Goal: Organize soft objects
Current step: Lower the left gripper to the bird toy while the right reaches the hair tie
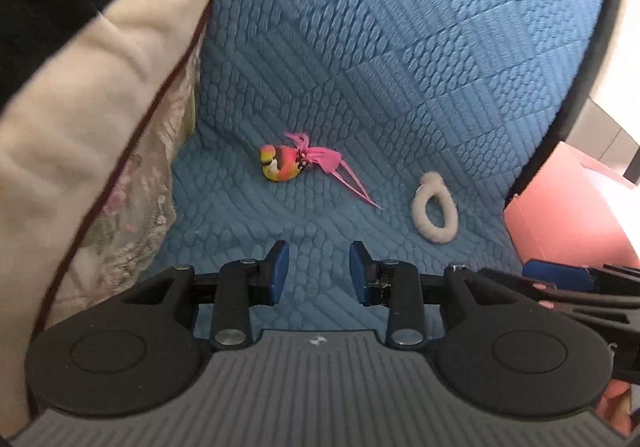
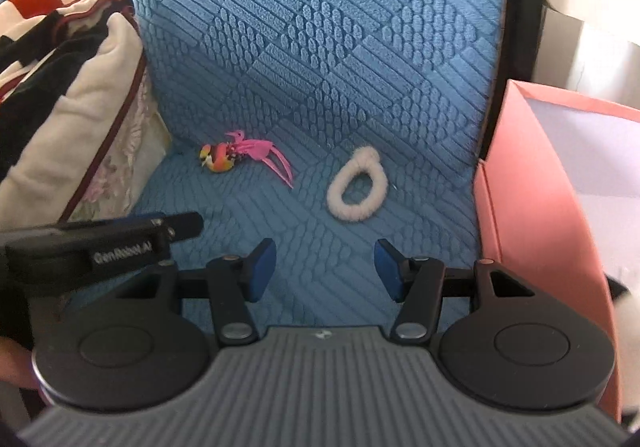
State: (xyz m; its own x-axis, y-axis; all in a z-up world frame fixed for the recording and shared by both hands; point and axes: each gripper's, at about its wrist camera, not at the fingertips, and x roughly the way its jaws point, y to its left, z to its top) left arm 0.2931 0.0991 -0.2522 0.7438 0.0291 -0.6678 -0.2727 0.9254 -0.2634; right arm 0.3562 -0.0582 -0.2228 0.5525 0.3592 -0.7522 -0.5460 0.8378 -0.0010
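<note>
White fluffy hair tie (image 2: 357,184) and toy bird (image 2: 218,157) on blue cover, beyond both pairs of parted, empty fingers (image 2: 264,267).

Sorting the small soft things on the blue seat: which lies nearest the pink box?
The white fluffy hair tie; the toy bird lies farther away, by the cushions.

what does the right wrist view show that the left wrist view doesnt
Only the right wrist view shows the pink box's pale inside, the red, black and cream fabric on top of the pile, and lettering on the left hand-held gripper seen from the side. Only the left wrist view looks down between the left hand-held gripper's own blue pads. Both show the toy bird, the white fluffy hair tie and the blue textured seat cover, with each gripper's jaws apart and holding nothing.
</note>
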